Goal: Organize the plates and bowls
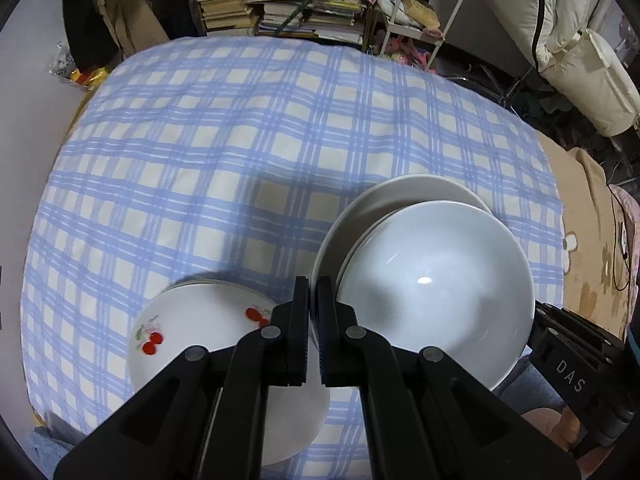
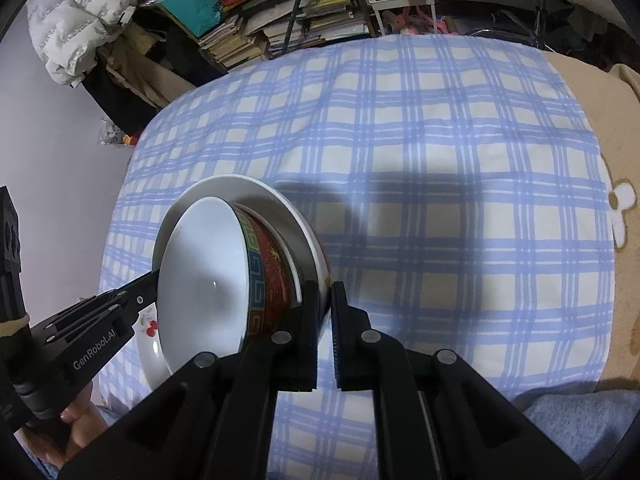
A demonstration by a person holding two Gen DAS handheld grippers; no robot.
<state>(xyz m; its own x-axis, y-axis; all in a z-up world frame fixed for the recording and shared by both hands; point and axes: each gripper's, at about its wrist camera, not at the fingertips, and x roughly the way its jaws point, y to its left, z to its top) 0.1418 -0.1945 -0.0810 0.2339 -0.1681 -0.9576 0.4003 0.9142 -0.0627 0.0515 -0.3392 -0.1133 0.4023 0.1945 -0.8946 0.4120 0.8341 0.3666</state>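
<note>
Left gripper [image 1: 313, 300] jaws pressed on left rim of white plate [image 1: 360, 208]. Right gripper [image 2: 325, 304] jaws pinching right rim of same plate. Bowl [image 2: 208, 280] with red patterned outside sits in plate, between two grippers. Plate with bowl above checked cloth [image 1: 200, 152], tilted in right view. Cherry plates [image 1: 200, 332] stacked on cloth, just left of left jaws.
</note>
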